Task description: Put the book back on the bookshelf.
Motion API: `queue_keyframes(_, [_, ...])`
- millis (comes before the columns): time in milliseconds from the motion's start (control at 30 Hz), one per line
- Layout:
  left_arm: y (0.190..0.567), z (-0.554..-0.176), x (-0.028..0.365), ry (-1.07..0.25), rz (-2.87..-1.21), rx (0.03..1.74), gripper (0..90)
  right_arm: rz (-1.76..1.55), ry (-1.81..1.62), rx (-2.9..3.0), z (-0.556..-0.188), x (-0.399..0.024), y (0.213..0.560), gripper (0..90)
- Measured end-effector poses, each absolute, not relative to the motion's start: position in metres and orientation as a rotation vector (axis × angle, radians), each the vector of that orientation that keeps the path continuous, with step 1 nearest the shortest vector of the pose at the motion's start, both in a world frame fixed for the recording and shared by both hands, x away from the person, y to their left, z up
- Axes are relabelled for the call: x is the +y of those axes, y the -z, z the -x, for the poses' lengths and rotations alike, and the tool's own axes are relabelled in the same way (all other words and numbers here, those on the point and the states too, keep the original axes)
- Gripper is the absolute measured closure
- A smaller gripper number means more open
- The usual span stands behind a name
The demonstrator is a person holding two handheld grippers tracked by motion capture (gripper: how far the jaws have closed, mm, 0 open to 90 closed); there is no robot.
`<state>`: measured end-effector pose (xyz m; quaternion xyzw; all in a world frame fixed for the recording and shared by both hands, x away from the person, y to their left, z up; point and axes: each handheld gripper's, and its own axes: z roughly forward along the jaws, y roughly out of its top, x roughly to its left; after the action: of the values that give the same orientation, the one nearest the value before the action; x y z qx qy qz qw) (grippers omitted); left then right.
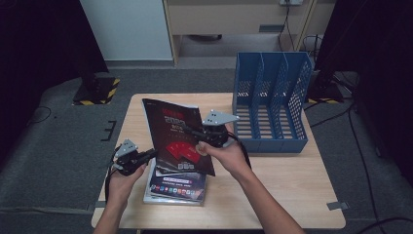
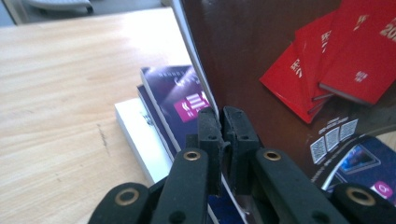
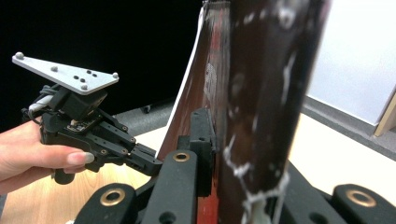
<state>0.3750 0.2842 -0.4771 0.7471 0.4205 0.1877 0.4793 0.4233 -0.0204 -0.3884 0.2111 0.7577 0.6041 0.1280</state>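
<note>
A dark booklet (image 1: 175, 134) with red books printed on its cover is held tilted up above the table, between both grippers. My left gripper (image 1: 152, 154) is shut on its lower left edge; in the left gripper view the jaws (image 2: 220, 116) pinch the thin edge of the booklet (image 2: 280, 56). My right gripper (image 1: 189, 129) clamps the booklet's right side from behind. In the right gripper view the booklet (image 3: 261, 93) stands edge-on between the jaws (image 3: 219, 135), with one finger (image 3: 203, 135) pressed on it. The left gripper (image 3: 93, 135) shows beyond, in a hand.
A stack of books (image 1: 176, 187) lies on the wooden table (image 1: 292, 185) under the booklet; a purple book (image 2: 180, 100) tops a white one (image 2: 140, 135). A blue file rack (image 1: 270, 102) with three slots stands at the back right. Grey floor surrounds the table.
</note>
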Motion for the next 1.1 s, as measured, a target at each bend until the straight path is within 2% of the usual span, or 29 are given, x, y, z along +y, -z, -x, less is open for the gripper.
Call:
queue_keyframes(367, [0.472,-0.372,0.287,-0.484,-1.799,0.990,86.0,-0.601,-1.782,2.197,-0.424,-0.023,0.384,79.1])
queue_keyframes(1100, [0.470,-0.370,0.286,-0.502,-1.784,0.963,85.9,-0.591,-1.853,2.162,-0.428,-0.026,0.359,76.6])
